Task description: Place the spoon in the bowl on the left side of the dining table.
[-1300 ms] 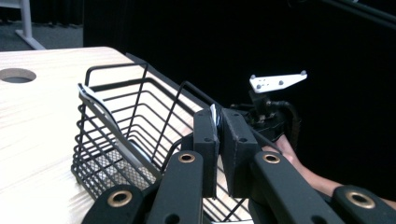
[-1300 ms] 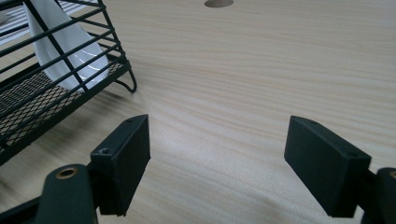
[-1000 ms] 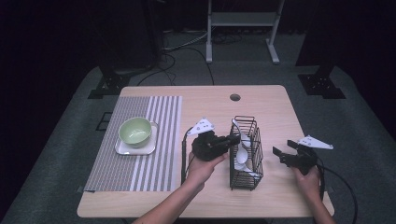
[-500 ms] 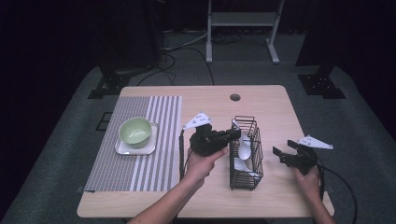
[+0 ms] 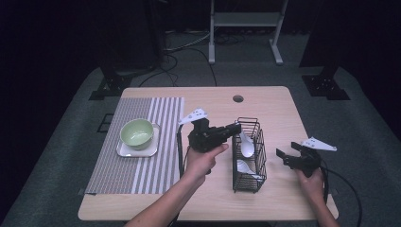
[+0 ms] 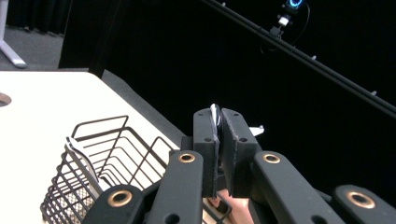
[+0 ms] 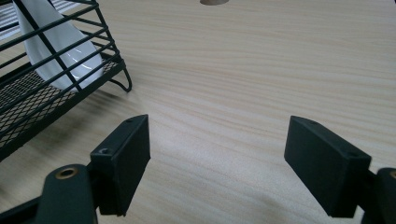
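On pale wooden table [image 5: 265,101] amid dark room, left gripper [image 5: 235,127] fingers clamped on white spoon [image 5: 246,143], right gripper [image 5: 287,155] fingers apart.

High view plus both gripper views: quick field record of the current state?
left gripper: shut on a white spoon, at the top of the wire basket
right gripper: open, over bare table
basket contents: another white spoon
green bowl: on a plate, on the striped mat

Two white spoons [image 5: 246,144], one wire basket [image 5: 257,174], one green bowl [image 5: 136,132] — one plate [image 5: 124,151], one striped mat [image 5: 120,175]
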Tool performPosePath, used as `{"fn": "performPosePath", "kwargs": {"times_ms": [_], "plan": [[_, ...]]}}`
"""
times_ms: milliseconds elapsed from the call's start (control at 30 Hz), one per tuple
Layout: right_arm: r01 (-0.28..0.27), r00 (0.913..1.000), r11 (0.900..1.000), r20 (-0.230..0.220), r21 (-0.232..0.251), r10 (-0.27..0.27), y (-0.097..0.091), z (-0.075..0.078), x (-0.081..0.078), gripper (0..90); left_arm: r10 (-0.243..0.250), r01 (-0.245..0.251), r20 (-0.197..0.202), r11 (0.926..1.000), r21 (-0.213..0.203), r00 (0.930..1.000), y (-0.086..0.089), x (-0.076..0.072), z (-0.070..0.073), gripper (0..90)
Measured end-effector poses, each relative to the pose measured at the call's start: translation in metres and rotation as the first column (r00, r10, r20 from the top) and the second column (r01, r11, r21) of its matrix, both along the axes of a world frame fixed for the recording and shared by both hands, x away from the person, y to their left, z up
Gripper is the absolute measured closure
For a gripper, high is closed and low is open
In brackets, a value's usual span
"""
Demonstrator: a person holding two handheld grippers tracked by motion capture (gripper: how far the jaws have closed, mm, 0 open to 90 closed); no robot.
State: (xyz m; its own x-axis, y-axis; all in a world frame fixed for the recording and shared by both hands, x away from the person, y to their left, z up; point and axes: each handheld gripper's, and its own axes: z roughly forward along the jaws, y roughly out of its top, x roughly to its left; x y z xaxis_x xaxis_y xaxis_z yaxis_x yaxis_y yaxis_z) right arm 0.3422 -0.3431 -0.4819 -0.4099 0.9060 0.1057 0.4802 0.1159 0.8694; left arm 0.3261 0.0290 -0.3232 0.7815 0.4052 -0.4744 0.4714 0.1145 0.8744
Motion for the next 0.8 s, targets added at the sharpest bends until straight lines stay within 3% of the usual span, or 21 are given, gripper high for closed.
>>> {"fn": "performPosePath", "kwargs": {"times_ms": [367,800], "plan": [[0.004,1.0000,1.0000,-0.005,-0.008,-0.004,0.001,0.000,0.000,21.2,0.014,-0.014,0.002,0.9982,-0.058,0.9999,0.014,0.002,0.012,85.1],[0.004,1.0000,0.9999,-0.004,-0.016,-0.005,0.002,0.000,0.000,21.2,0.043,-0.043,0.000,0.9951,-0.089,0.9991,0.029,0.003,0.020,85.1]]}}
